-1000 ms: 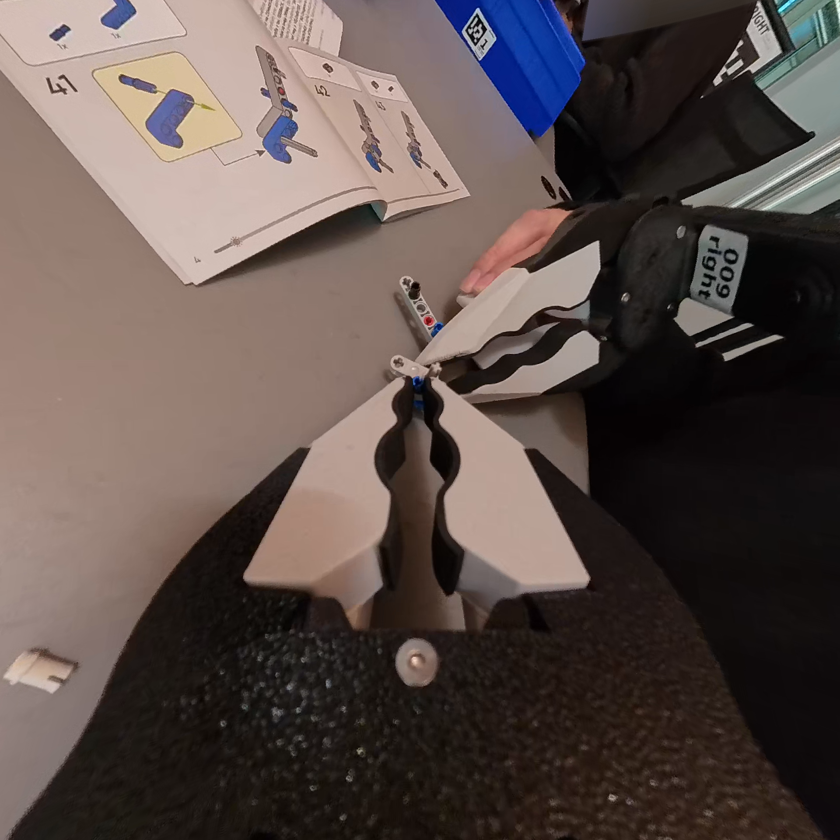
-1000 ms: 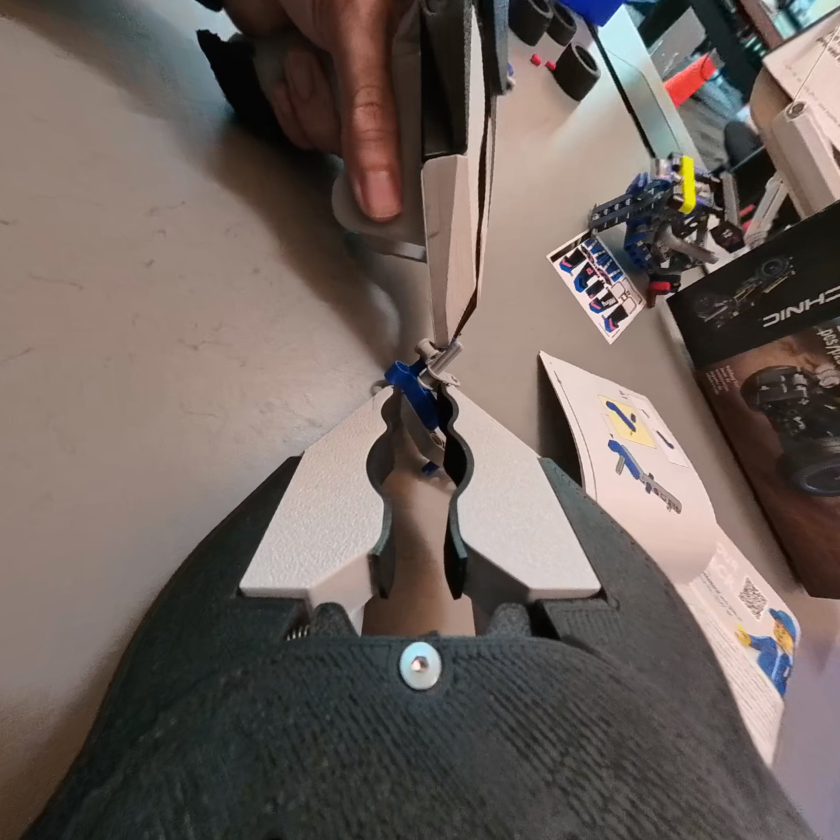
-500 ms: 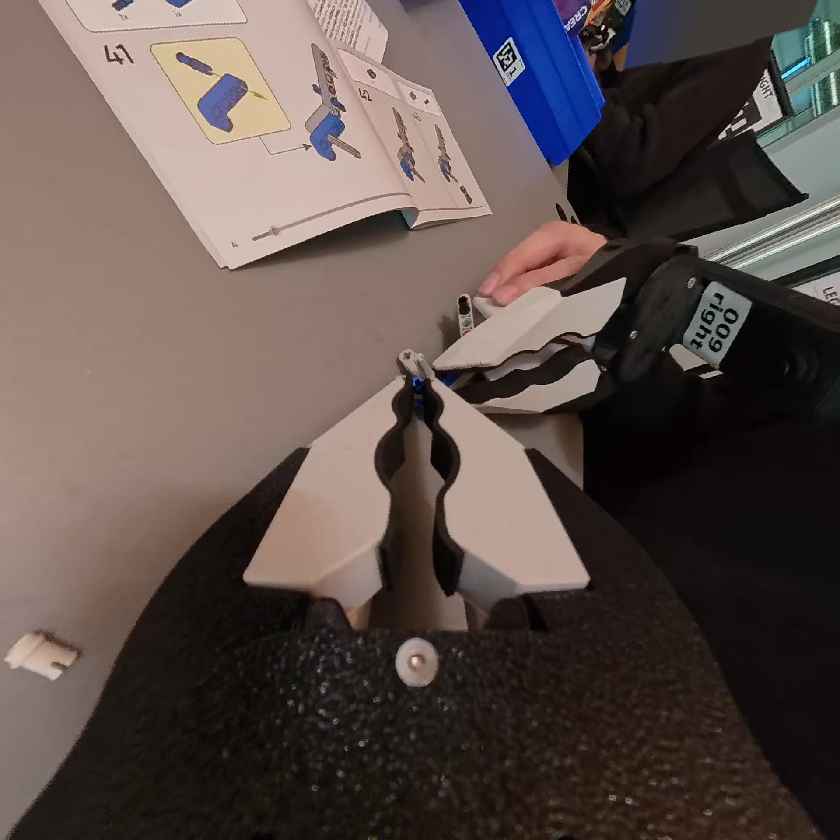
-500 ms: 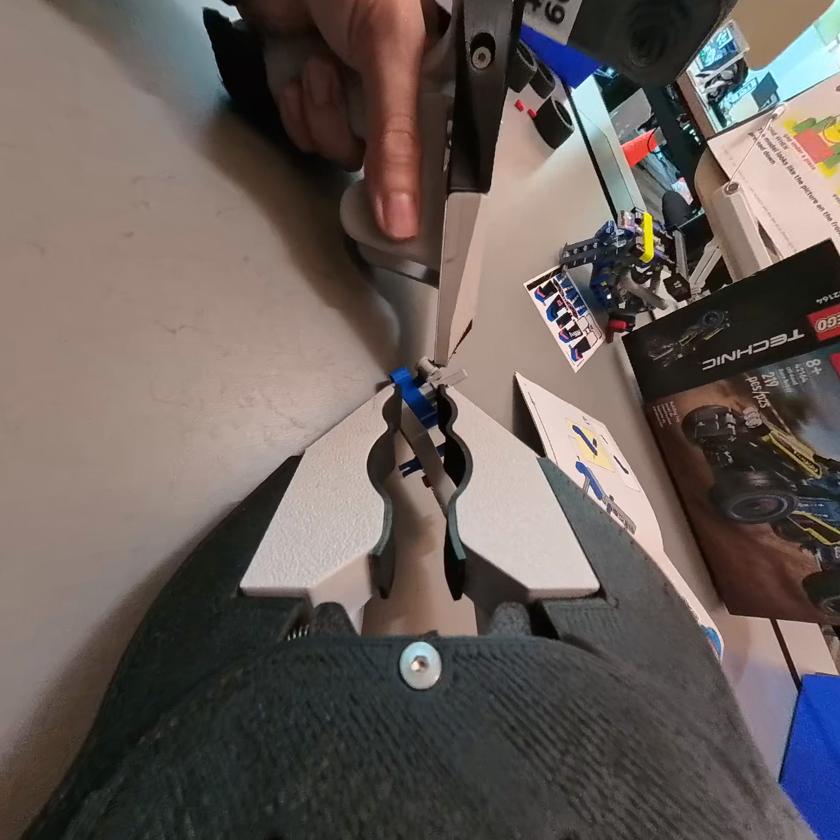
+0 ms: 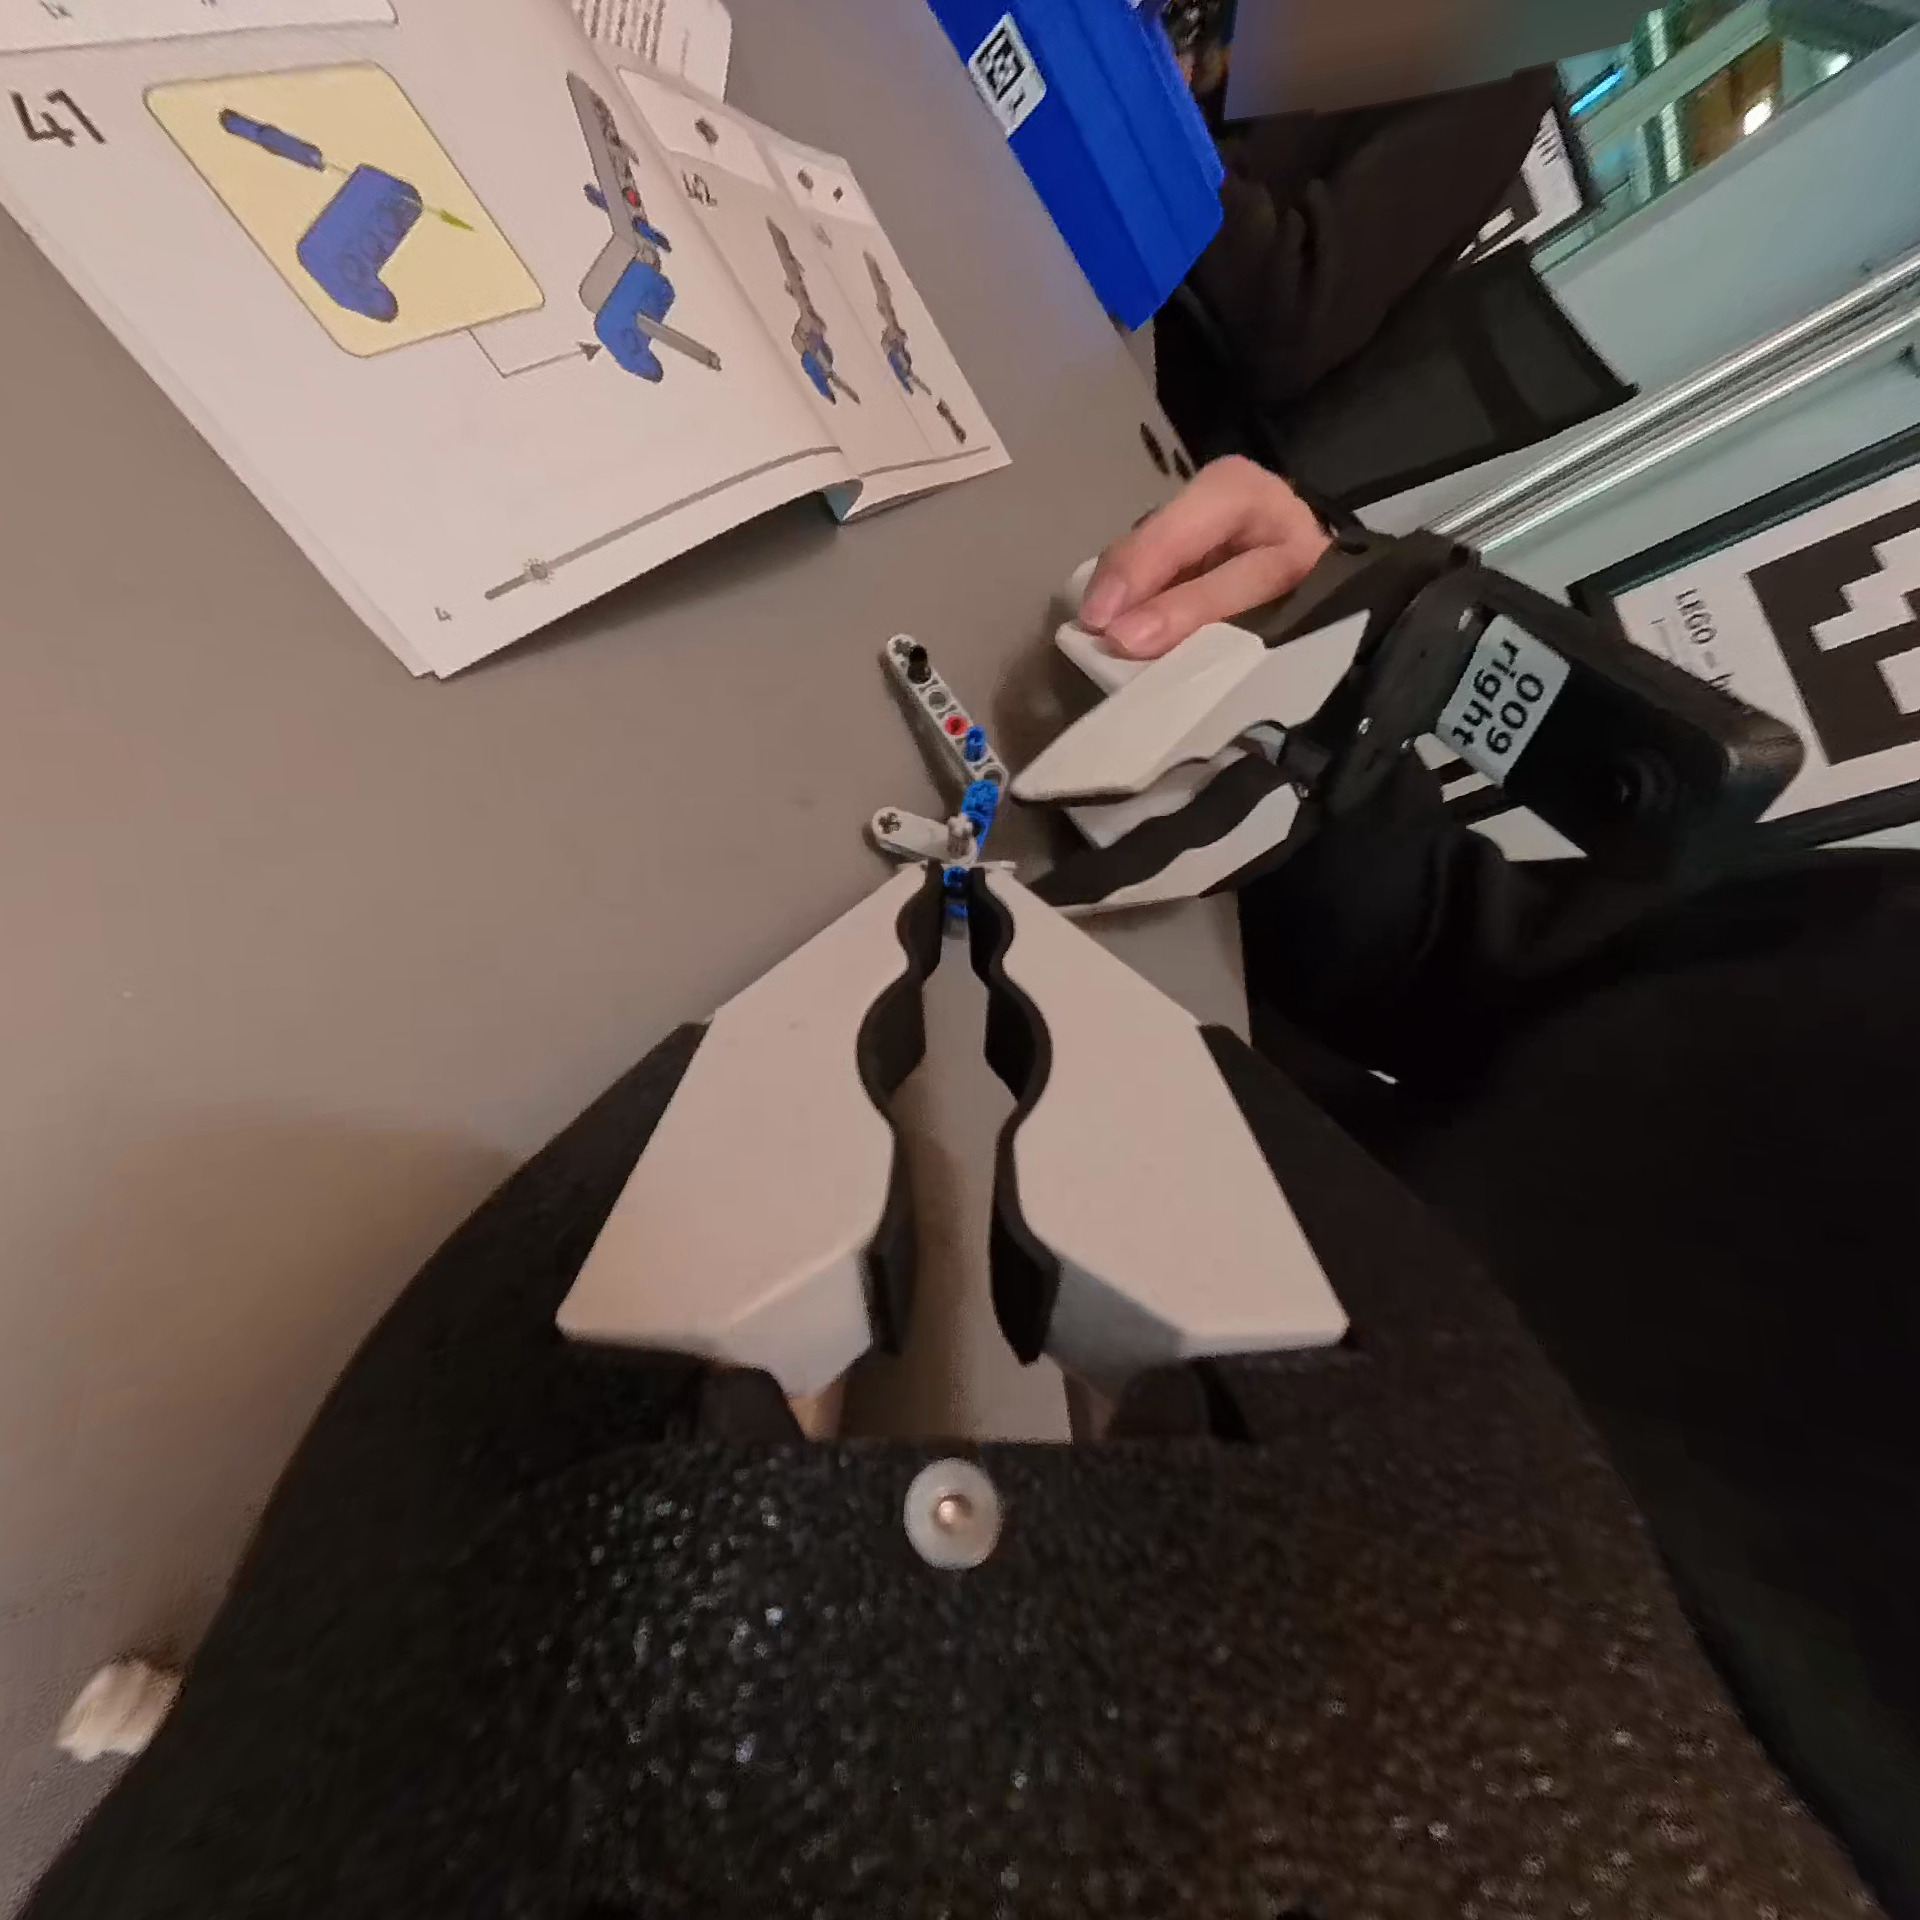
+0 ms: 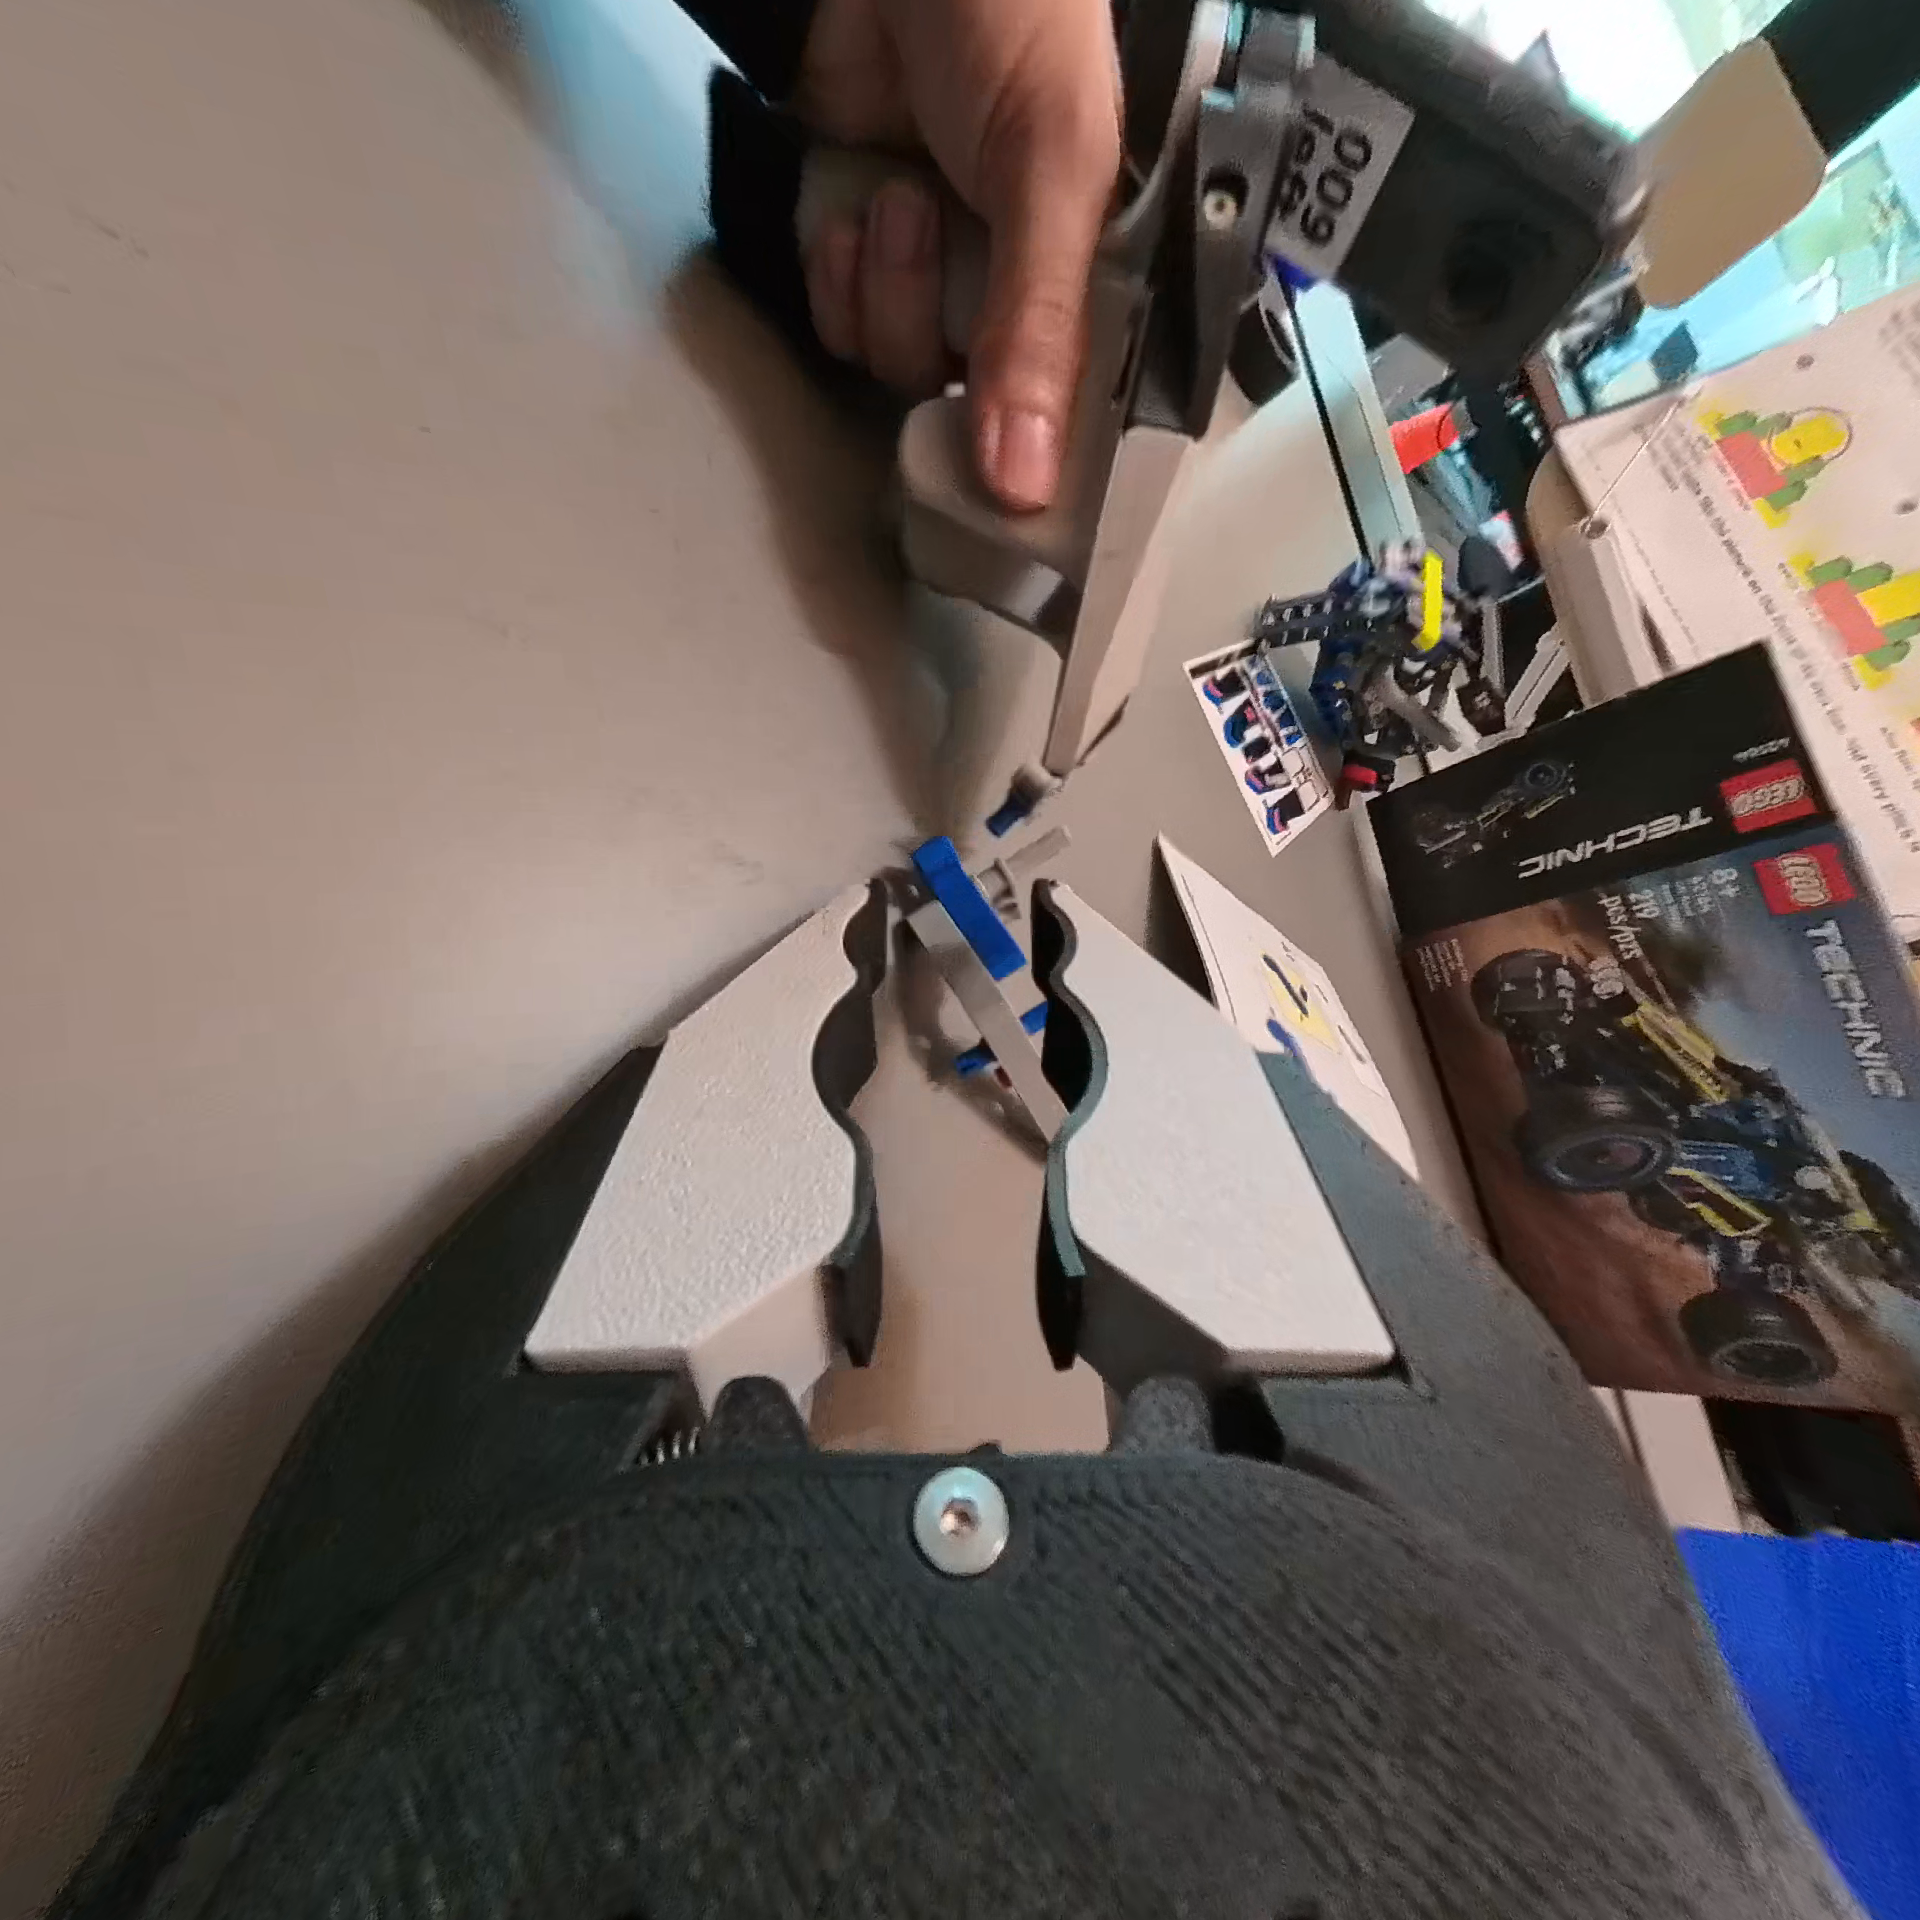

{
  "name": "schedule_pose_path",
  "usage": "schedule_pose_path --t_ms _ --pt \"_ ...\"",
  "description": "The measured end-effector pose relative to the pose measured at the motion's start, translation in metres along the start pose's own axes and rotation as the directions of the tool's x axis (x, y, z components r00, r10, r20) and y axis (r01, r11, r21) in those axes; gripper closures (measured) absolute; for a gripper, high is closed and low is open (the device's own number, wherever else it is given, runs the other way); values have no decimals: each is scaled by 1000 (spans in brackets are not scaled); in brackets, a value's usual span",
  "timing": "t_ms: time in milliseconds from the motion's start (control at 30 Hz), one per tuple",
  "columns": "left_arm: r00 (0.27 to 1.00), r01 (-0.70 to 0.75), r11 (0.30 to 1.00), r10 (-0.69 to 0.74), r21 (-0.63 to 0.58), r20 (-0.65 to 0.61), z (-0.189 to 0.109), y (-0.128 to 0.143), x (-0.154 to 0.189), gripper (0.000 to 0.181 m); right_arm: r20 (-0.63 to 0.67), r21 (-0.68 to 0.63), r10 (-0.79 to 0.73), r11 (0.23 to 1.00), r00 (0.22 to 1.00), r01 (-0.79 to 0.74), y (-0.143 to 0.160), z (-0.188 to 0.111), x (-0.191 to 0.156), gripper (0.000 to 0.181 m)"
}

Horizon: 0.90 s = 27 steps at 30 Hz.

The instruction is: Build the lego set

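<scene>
Open table (image 6: 364, 623) to my left; booklet (image 5: 436, 343), box (image 6: 1662, 1039) and chassis (image 6: 1371, 644) crowd my right (other gripper (image 6: 1049, 769) ahead).

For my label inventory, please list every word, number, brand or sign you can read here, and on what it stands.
I do not copy writing; these things bear it:
Open white paper instruction booklet: printed numbers.
Black cardboard set box: brand marks, numbers.
Pale tag on the right tool: short code.
Blue plastic bin: square code tag.
White sticker sheet: too small.
White paper sheet with brick drawings: blurred.
</scene>
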<state>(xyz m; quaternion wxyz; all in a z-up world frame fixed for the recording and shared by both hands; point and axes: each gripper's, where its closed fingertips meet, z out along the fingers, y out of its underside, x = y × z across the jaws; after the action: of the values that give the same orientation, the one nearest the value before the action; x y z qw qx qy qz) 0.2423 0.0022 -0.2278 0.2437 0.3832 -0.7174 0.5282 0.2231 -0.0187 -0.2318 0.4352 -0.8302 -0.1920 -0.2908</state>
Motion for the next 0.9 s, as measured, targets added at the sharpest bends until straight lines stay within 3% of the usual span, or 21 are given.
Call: schedule_pose_path --t_ms 167,333,733,900 --pt "999 -29 999 29 -27 -30 1 2 5 180 -65 -113 -180 979 982 172 -1 0 -3 158" --pt "998 -48 996 46 -70 -40 5 4 5 180 -81 -83 -294 954 952 288 -13 14 -8 159" --pt "997 -45 982 33 -181 -70 7 8 -4 180 -59 -113 -271 958 961 263 3 21 -4 173" --pt "995 -58 988 45 -141 -94 5 -1 -2 180 -93 -106 -290 954 953 280 3 16 -2 170"
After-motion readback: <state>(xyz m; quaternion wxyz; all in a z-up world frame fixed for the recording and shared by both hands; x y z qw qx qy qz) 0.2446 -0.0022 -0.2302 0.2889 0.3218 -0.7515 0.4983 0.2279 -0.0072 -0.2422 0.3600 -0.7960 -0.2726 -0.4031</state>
